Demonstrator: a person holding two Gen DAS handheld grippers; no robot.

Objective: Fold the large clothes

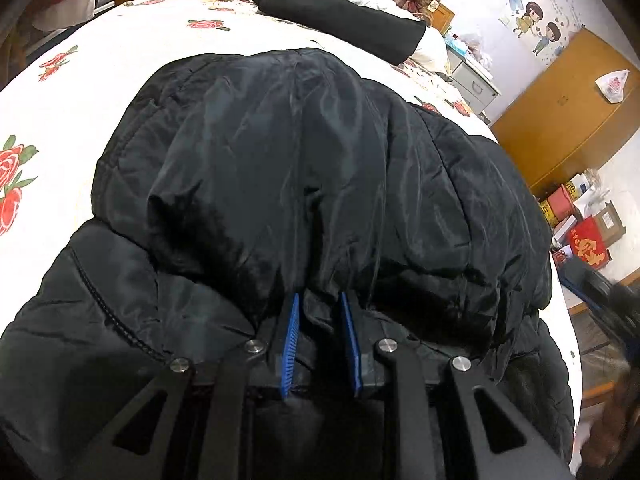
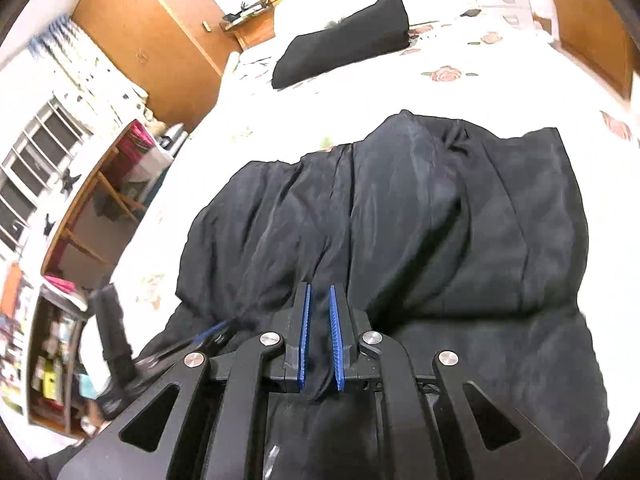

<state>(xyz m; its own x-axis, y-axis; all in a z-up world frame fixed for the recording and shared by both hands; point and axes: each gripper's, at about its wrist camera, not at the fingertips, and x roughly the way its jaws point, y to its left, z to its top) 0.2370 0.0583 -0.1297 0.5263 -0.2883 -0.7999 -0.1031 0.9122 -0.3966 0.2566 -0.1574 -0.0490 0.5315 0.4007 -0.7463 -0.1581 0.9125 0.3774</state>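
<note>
Tongs (image 1: 318, 300) apparently pinch black jacket (image 1: 304, 152); folded black garment (image 1: 344, 20) beyond

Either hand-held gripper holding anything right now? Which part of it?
Left hand-held gripper pinches a bunched fold of the black jacket at its near edge. Right hand-held gripper has jacket fabric between its pads, but a firm hold cannot be told.

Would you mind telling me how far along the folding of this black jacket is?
Done: the black padded jacket lies on the floral bedspread, its upper part doubled over. A folded black garment rests by the pillows. In hand: the left hand-held gripper pinches the fold's edge; fabric sits between the right hand-held gripper pads. Left: flattening and finishing.
</note>
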